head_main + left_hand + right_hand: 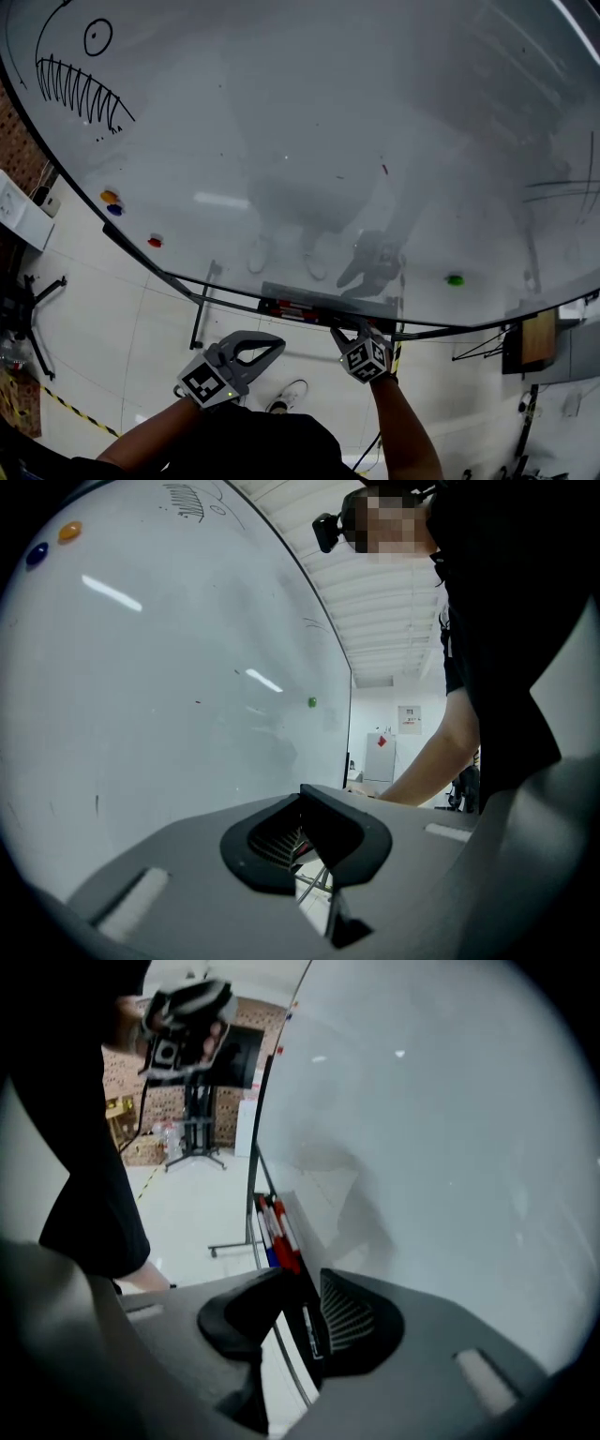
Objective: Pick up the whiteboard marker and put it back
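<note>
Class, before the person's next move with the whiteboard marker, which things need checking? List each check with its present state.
1. Black marker sits between the right hand-held gripper's jaws: ok.
2. Those jaws are clear of the marker: cannot tell. They stand apart, but one pad lies close beside it.
3. Marker rests in the tray: cannot tell. The gripper hides it in the head view.
4. Other markers lie flat in the tray, out of the way: ok.
5. Left hand-held gripper is shut, empty and held away from the tray: ok.
</note>
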`<state>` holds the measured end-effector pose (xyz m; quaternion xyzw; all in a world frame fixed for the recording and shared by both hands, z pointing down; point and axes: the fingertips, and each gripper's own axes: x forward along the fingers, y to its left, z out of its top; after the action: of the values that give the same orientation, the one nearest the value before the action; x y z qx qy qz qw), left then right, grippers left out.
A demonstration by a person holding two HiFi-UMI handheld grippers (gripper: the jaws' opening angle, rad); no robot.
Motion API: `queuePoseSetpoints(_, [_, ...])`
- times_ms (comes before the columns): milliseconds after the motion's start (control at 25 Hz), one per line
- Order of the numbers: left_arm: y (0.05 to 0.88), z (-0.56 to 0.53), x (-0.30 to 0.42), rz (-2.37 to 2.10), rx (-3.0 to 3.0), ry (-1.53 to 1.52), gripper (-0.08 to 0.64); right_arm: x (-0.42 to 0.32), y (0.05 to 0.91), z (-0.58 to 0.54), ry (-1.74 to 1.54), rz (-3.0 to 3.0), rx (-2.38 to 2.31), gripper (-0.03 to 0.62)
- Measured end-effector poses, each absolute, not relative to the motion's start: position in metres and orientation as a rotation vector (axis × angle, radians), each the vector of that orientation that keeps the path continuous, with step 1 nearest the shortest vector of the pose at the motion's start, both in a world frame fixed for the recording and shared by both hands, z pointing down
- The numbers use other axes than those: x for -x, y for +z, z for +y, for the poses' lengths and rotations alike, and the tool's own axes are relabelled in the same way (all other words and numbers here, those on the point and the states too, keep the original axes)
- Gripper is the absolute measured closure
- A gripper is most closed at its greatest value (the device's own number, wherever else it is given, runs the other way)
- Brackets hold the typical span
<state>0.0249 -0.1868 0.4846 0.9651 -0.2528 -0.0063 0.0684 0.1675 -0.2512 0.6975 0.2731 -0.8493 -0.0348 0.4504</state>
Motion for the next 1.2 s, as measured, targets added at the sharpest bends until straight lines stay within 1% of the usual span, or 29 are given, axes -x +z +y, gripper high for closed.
queuePoseSetpoints(280, [0.473,-0.178,-0.013,-0.639,-2.953,-0.071,0.558,-0.109,0.545,-0.204,0.100,-2.617,-1.107,0.499])
queuePoseSetpoints(440, [0.462,-0.171,-0.003,-0.541,-2.966,-0.118,0.558,-0.086,0.484,-0.173,0.147,-2.717,-1.282,0.560])
queuePoseSetpoints(520, [0.459,-0.166,-0.001,-0.488,-2.970,-0.125,0.558,-0.079,0.471,-0.160,0.150,-2.727,-1.321,0.591])
queuePoseSetpoints(880, [0.443,-0.106,0.004,-0.454,-3.033,-0.143,0.558,-0.046,0.440,-0.091,0.096,-2.799,-1.330,0.591])
queuePoseSetpoints(1200, [0.438,-0.021,-0.006,-0.576,-2.982,-0.131,0.558,-0.056,0.429,-0.003,0.094,-2.861,-1.319,0.591])
